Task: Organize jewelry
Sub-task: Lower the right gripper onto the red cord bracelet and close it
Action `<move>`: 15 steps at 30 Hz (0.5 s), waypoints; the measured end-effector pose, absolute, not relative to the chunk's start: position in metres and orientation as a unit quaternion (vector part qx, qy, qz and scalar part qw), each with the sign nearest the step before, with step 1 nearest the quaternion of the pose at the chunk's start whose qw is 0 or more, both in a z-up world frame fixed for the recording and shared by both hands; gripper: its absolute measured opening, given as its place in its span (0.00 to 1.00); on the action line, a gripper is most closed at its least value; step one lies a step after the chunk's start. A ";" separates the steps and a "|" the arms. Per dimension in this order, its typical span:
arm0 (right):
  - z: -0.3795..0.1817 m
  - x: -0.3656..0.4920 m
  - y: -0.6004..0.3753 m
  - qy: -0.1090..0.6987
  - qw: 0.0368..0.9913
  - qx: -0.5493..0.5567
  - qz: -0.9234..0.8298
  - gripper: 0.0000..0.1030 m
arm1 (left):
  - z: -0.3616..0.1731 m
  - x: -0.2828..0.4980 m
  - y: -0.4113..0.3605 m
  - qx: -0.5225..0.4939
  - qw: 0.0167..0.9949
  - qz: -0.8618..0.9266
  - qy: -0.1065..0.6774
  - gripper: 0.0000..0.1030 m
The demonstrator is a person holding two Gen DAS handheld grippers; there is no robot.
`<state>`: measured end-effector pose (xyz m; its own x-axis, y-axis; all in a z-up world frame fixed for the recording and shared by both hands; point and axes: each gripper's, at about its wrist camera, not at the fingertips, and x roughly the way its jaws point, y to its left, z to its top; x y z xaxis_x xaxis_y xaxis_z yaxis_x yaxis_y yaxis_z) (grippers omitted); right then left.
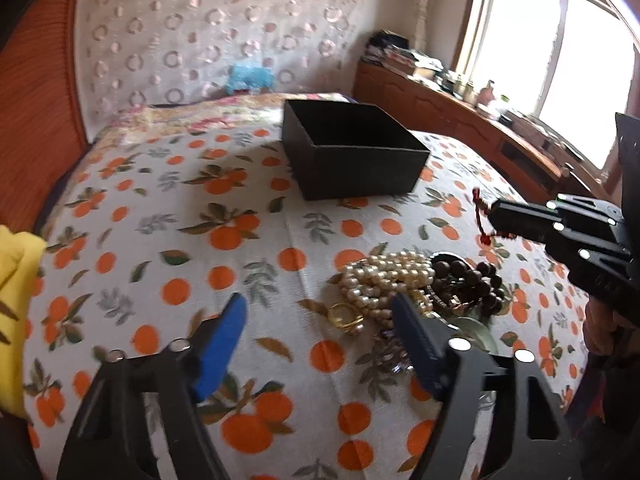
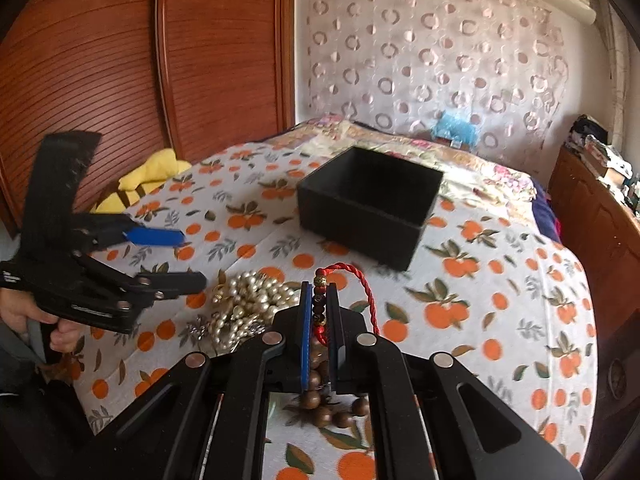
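Observation:
A black open box (image 1: 352, 152) stands on the orange-print bedspread; it also shows in the right wrist view (image 2: 368, 204). A jewelry pile lies nearer: a pearl necklace (image 1: 384, 280) (image 2: 248, 300), dark wooden beads (image 1: 472, 280) (image 2: 320, 404) and a gold ring (image 1: 346, 318). My left gripper (image 1: 320, 312) is open and empty, just left of the pile; it also shows in the right wrist view (image 2: 188, 258). My right gripper (image 2: 319, 292) is shut on a red cord bracelet (image 2: 360, 280) with small beads, held above the bed; both show in the left wrist view (image 1: 496, 216), the cord (image 1: 480, 216) dangling.
A yellow cloth (image 1: 16, 272) (image 2: 152, 172) lies at the bed's left edge. A wooden wardrobe (image 2: 140, 60) stands behind it. A cluttered wooden sideboard (image 1: 460, 112) runs under the window at the right. A blue item (image 1: 248, 78) sits by the patterned curtain.

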<state>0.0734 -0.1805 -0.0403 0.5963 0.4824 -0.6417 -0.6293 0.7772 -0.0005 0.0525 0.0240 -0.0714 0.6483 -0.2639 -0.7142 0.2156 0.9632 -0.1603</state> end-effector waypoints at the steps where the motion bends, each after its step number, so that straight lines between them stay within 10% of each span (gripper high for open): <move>1: -0.039 0.073 -0.182 0.320 0.887 -0.114 0.312 0.07 | -0.072 0.056 0.022 -0.030 0.905 -0.137 0.403 0.57; 15: -0.038 0.071 -0.189 0.318 0.890 -0.106 0.309 0.07 | -0.082 0.087 0.005 -0.047 0.883 -0.183 0.429 0.06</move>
